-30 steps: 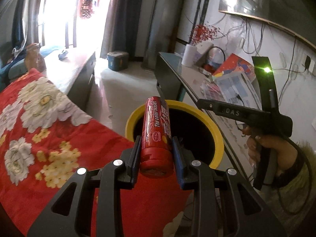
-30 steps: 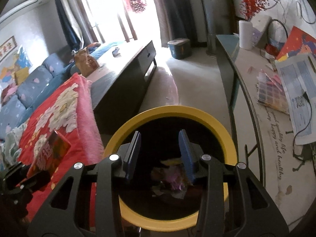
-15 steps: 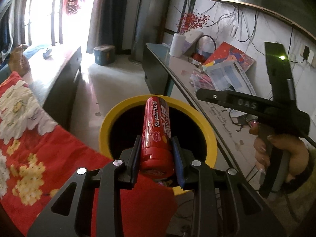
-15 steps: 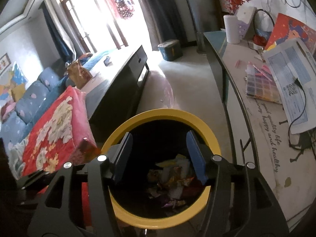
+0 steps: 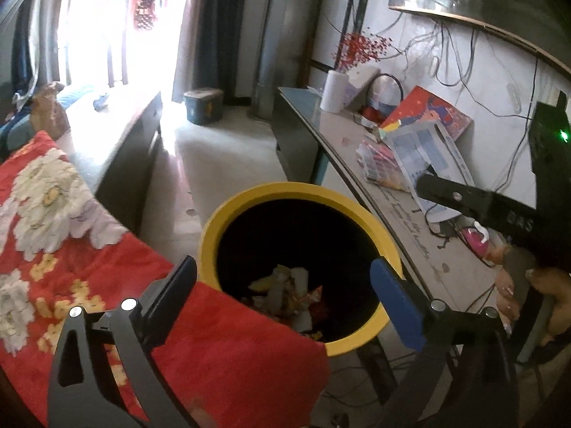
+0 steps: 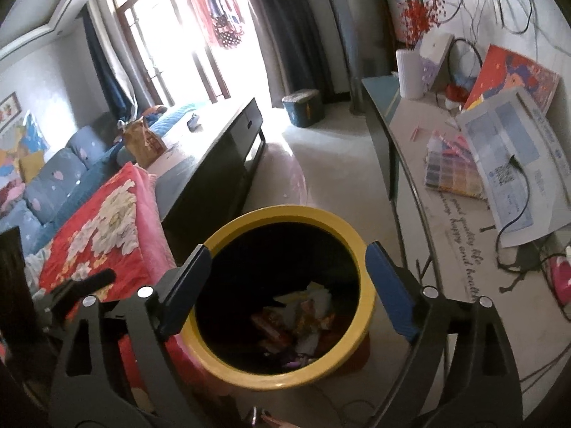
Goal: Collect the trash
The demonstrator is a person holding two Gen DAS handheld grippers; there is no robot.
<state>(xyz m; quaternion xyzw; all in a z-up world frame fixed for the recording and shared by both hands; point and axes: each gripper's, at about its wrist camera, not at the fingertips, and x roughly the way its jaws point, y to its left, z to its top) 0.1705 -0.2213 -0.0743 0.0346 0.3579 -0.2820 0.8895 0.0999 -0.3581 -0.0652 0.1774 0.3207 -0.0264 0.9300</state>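
Note:
A yellow-rimmed trash bin stands on the floor, with a pile of wrappers and paper trash at its bottom. It also shows in the right wrist view, with the trash inside. My left gripper is wide open and empty above the bin's mouth. My right gripper is wide open and empty above the bin too. The right gripper's body shows at the right of the left wrist view. The red tube is not in view.
A red floral blanket lies left of the bin, touching its rim. A long side table with papers, cables and a paper roll runs along the right wall. A dark low cabinet stands beyond, with floor between.
My left gripper held a red tube over the bin and has opened; the tube is gone from its jaws. My right gripper has opened wider above the bin.

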